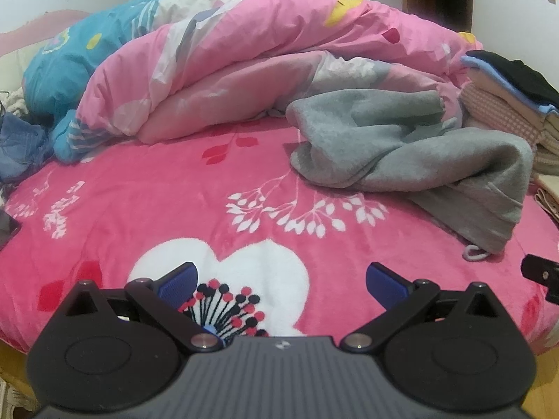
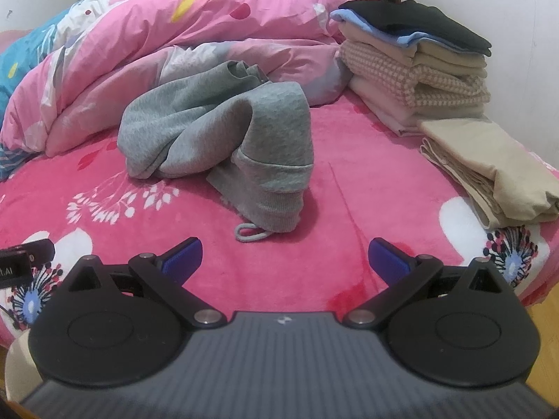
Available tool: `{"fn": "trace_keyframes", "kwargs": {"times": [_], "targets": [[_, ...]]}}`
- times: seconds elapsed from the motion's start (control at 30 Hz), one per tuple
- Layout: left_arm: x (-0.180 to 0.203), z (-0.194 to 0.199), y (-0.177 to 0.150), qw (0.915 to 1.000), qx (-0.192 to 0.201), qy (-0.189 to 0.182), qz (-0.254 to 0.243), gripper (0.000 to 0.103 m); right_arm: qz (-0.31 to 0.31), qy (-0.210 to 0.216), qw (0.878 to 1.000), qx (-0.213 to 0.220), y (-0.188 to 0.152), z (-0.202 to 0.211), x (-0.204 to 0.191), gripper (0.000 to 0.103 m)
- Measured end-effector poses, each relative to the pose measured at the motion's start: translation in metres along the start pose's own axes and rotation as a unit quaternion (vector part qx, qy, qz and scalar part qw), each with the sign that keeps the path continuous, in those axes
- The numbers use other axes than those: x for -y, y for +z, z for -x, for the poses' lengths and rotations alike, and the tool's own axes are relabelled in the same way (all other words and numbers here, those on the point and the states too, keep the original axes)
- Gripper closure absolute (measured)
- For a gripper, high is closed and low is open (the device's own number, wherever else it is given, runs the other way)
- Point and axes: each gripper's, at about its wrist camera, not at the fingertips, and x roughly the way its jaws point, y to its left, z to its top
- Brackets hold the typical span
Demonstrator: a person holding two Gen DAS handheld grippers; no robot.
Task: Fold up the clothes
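Observation:
A crumpled grey sweatshirt [image 1: 412,146] lies in a heap on the pink flowered blanket [image 1: 174,202], its ribbed hem and a cord loop [image 1: 474,253] nearest me. The right wrist view has the same grey sweatshirt [image 2: 216,132] straight ahead with its cord loop [image 2: 249,234] just beyond the fingertips. My left gripper [image 1: 281,281] hovers open over the white flower print, left of the garment and holding nothing. My right gripper [image 2: 284,258] is open too, a short way in front of the hem, empty.
A bunched pink and blue duvet [image 1: 244,59] fills the back of the bed. A stack of folded clothes [image 2: 415,59] stands at the back right, with a folded beige piece [image 2: 496,174] in front of it. Denim fabric [image 1: 17,143] lies at the far left.

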Motion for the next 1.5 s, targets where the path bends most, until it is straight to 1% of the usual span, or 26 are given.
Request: {"fn": "trace_keyframes", "kwargs": {"times": [0.1, 0.17, 0.23, 0.3, 0.4, 0.43, 0.57, 0.63, 0.67, 0.73, 0.77, 0.8, 0.83, 0.87, 0.9, 0.93, 0.97, 1.0, 1.03, 1.07, 1.13, 1.17, 1.3, 1.37, 1.43, 1.5], "targets": [[-0.005, -0.011, 0.004, 0.9999, 0.006, -0.013, 0.003, 0.000, 0.002, 0.009, 1.000, 0.016, 0.000, -0.005, 0.006, 0.001], [-0.012, -0.017, 0.008, 0.9988, 0.017, -0.043, 0.015, 0.000, 0.003, 0.015, 1.000, 0.027, 0.000, -0.008, 0.010, 0.001], [-0.019, -0.024, 0.016, 0.9962, 0.036, -0.073, 0.031, 0.000, 0.010, 0.019, 0.997, 0.072, 0.006, -0.006, 0.018, 0.001], [-0.017, -0.033, 0.026, 0.9954, 0.050, -0.074, 0.034, 0.000, 0.015, 0.020, 0.993, 0.117, 0.013, -0.004, 0.026, 0.001], [-0.005, -0.067, 0.046, 0.9958, 0.040, -0.078, 0.028, 0.000, 0.007, 0.043, 0.986, 0.161, 0.030, -0.011, 0.040, 0.001], [-0.001, -0.078, 0.053, 0.9958, 0.036, -0.080, 0.026, 0.000, 0.005, 0.057, 0.985, 0.165, 0.039, -0.017, 0.043, 0.001], [0.015, -0.124, 0.081, 0.9960, 0.023, -0.085, 0.017, 0.000, 0.005, 0.108, 0.983, 0.151, 0.079, -0.054, 0.049, 0.001], [0.023, -0.146, 0.095, 0.9959, 0.016, -0.088, 0.013, 0.000, 0.009, 0.129, 0.983, 0.133, 0.099, -0.079, 0.047, 0.001], [0.027, -0.158, 0.102, 0.9959, 0.013, -0.089, 0.011, 0.000, 0.006, 0.131, 0.984, 0.123, 0.108, -0.091, 0.047, 0.001], [0.035, -0.180, 0.115, 0.9957, 0.006, -0.092, 0.007, 0.002, -0.006, 0.140, 0.986, 0.087, 0.121, -0.121, 0.047, 0.001], [0.039, -0.192, 0.122, 0.9956, 0.003, -0.093, 0.005, 0.005, -0.013, 0.148, 0.987, 0.066, 0.126, -0.136, 0.046, 0.001], [0.043, -0.203, 0.129, 0.9955, 0.000, -0.094, 0.003, 0.011, -0.021, 0.152, 0.987, 0.041, 0.126, -0.148, 0.045, 0.001], [0.047, -0.214, 0.134, 0.9953, -0.004, -0.097, 0.001, 0.020, -0.028, 0.157, 0.987, 0.017, 0.125, -0.159, 0.044, 0.001], [0.051, -0.222, 0.133, 0.9946, -0.011, -0.103, -0.002, 0.028, -0.038, 0.170, 0.985, 0.002, 0.122, -0.164, 0.045, 0.002], [0.054, -0.228, 0.132, 0.9937, -0.017, -0.111, -0.003, 0.041, -0.049, 0.183, 0.982, -0.013, 0.118, -0.169, 0.045, 0.007], [0.055, -0.230, 0.131, 0.9927, -0.018, -0.119, -0.002, 0.047, -0.062, 0.199, 0.978, -0.010, 0.112, -0.166, 0.047, 0.010], [0.055, -0.228, 0.129, 0.9927, -0.013, -0.120, -0.003, 0.050, -0.064, 0.210, 0.976, -0.006, 0.108, -0.160, 0.047, 0.023], [0.056, -0.226, 0.128, 0.9926, -0.008, -0.121, -0.004, 0.060, -0.065, 0.220, 0.973, -0.003, 0.103, -0.155, 0.047, 0.037], [0.055, -0.223, 0.126, 0.9924, -0.005, -0.123, -0.005, 0.069, -0.061, 0.226, 0.972, -0.001, 0.098, -0.148, 0.045, 0.044], [0.053, -0.220, 0.125, 0.9921, -0.003, -0.125, -0.005, 0.071, -0.057, 0.232, 0.971, 0.002, 0.094, -0.141, 0.043, 0.054], [0.045, -0.213, 0.124, 0.9910, -0.004, -0.134, 0.011, 0.081, -0.036, 0.233, 0.972, 0.013, 0.086, -0.126, 0.038, 0.059], [0.040, -0.209, 0.124, 0.9906, -0.003, -0.135, 0.018, 0.082, -0.024, 0.234, 0.972, 0.018, 0.082, -0.118, 0.034, 0.064], [0.017, -0.188, 0.121, 0.9912, 0.008, -0.124, 0.045, 0.085, 0.005, 0.277, 0.960, 0.027, 0.069, -0.095, 0.023, 0.071], [0.001, -0.177, 0.115, 0.9922, 0.013, -0.108, 0.060, 0.085, 0.031, 0.306, 0.951, 0.026, 0.059, -0.085, 0.010, 0.072], [-0.016, -0.166, 0.108, 0.9932, 0.016, -0.087, 0.076, 0.086, 0.057, 0.338, 0.939, 0.016, 0.047, -0.078, -0.004, 0.073], [-0.034, -0.157, 0.100, 0.9942, 0.014, -0.055, 0.092, 0.086, 0.083, 0.370, 0.925, 0.005, 0.034, -0.072, -0.018, 0.074]]}}
